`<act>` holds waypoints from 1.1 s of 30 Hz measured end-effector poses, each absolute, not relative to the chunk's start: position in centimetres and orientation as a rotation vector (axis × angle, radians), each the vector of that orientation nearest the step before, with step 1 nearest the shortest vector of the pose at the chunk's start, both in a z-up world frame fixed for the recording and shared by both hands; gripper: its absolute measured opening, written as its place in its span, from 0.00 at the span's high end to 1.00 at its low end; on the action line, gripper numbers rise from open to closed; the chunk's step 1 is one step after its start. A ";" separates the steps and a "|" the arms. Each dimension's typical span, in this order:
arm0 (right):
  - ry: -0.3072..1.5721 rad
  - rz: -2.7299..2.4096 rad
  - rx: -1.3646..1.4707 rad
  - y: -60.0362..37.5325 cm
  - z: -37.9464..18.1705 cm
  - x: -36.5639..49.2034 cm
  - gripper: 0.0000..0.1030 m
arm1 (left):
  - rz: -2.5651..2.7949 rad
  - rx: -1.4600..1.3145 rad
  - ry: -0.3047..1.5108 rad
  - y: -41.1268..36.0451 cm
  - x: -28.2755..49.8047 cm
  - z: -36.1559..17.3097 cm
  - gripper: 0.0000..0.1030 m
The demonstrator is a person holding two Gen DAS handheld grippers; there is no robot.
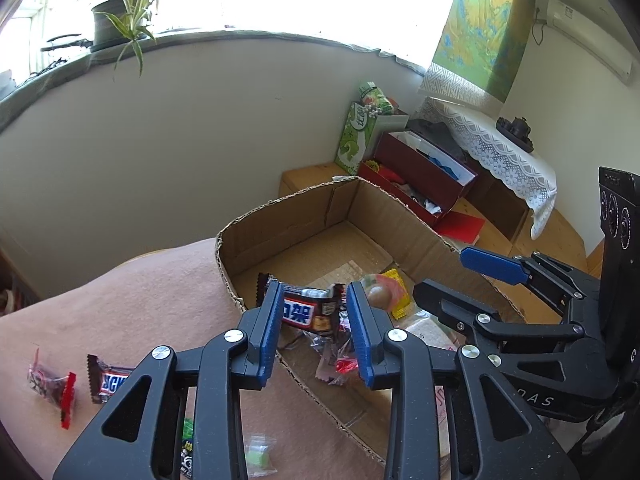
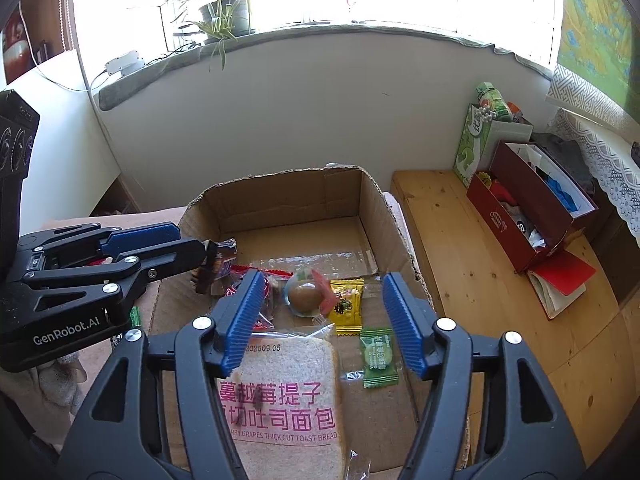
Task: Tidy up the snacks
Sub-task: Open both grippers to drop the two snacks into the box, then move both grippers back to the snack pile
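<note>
My left gripper (image 1: 316, 316) is shut on a dark Snickers bar (image 1: 310, 308) and holds it over the near left corner of the open cardboard box (image 1: 280, 216). It also shows in the right wrist view (image 2: 208, 264), with the bar (image 2: 218, 266) at its tips. My right gripper (image 2: 324, 320) is open and empty above the box (image 2: 288, 196). In the box lie a toast bread pack (image 2: 288, 392), a clear-wrapped brown round snack (image 2: 306, 294), a yellow sachet (image 2: 348, 304), a green candy (image 2: 378, 358) and red-wrapped candies (image 2: 260, 276).
On the pink cloth (image 1: 132, 300) left of the box lie a second Snickers bar (image 1: 106, 384), a red-ended clear candy (image 1: 52, 388) and small green packets (image 1: 258, 458). A wooden bench (image 2: 496, 280) with red boxes (image 2: 532, 216) stands right of the box. A white wall is behind.
</note>
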State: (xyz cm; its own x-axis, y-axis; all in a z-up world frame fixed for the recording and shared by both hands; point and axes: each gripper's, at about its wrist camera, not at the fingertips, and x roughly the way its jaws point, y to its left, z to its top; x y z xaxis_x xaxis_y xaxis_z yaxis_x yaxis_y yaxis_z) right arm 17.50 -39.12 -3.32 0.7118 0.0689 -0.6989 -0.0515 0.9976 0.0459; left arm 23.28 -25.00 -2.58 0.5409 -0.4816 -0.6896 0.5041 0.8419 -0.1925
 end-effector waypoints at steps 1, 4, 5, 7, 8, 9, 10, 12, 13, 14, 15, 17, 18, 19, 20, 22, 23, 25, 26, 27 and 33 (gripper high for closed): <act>0.774 0.067 0.022 -39.1 -3.3 17.4 0.33 | -0.586 0.030 0.808 -24.9 23.2 -2.5 0.70; 0.775 0.060 0.010 -38.9 -3.2 17.3 0.32 | -0.582 0.028 0.806 -24.7 23.1 -2.5 0.70; 0.775 0.058 0.008 -38.8 -3.2 17.3 0.32 | -0.581 0.027 0.805 -24.6 23.1 -2.4 0.70; 0.775 0.055 0.004 -38.7 -3.1 17.2 0.31 | -0.580 0.024 0.803 -24.4 23.0 -2.3 0.70; 0.775 0.054 0.001 -38.6 -3.1 17.2 0.30 | -0.578 0.024 0.802 -24.3 22.9 -2.2 0.70; 0.774 0.054 -0.001 -38.5 -3.0 17.1 0.29 | -0.577 0.024 0.801 -24.2 22.8 -2.2 0.70; 0.772 0.053 -0.005 -38.3 -3.0 17.0 0.27 | -0.576 0.023 0.800 -24.1 22.7 -2.1 0.70; 0.768 0.052 -0.012 -38.0 -2.8 16.7 0.26 | -0.576 0.019 0.798 -23.7 22.5 -2.0 0.70; 0.767 0.053 -0.015 -37.8 -2.7 16.6 0.26 | -0.574 0.019 0.796 -23.6 22.4 -1.9 0.70; 0.767 0.057 -0.017 -37.7 -2.6 16.5 0.26 | -0.573 0.018 0.794 -23.4 22.3 -1.8 0.70; 0.767 0.061 -0.018 -37.5 -2.5 16.3 0.26 | -0.570 0.017 0.792 -23.2 22.1 -1.7 0.70; 0.763 0.070 -0.023 -37.1 -2.3 16.0 0.26 | -0.567 0.017 0.786 -22.8 21.8 -1.5 0.70; 0.758 0.072 -0.029 -36.8 -2.2 15.8 0.26 | -0.564 0.019 0.783 -22.6 21.6 -1.4 0.70; 0.751 0.071 -0.034 -36.5 -2.0 15.5 0.26 | -0.562 0.019 0.781 -22.4 21.3 -1.3 0.70; 0.742 0.069 -0.040 -36.3 -1.9 15.2 0.26 | -0.559 0.018 0.779 -22.1 21.1 -1.2 0.70; 0.727 0.070 -0.043 -35.8 -1.5 14.7 0.26 | -0.553 0.014 0.775 -21.4 20.7 -1.1 0.70; 0.720 0.072 -0.039 -35.6 -1.3 14.5 0.26 | -0.548 0.012 0.773 -21.0 20.6 -1.0 0.70; 0.707 0.078 -0.022 -35.4 -1.0 14.0 0.26 | -0.535 0.006 0.769 -20.0 20.4 -0.8 0.70; 0.700 0.082 -0.012 -35.2 -0.8 13.8 0.26 | -0.524 0.001 0.766 -19.3 20.2 -0.7 0.70; 0.693 0.086 -0.004 -35.0 -0.7 13.5 0.26 | -0.514 -0.006 0.763 -18.6 20.1 -0.6 0.70; 0.655 0.170 0.000 -32.5 -0.3 12.0 0.26 | -0.433 -0.038 0.753 -13.7 19.7 -0.2 0.70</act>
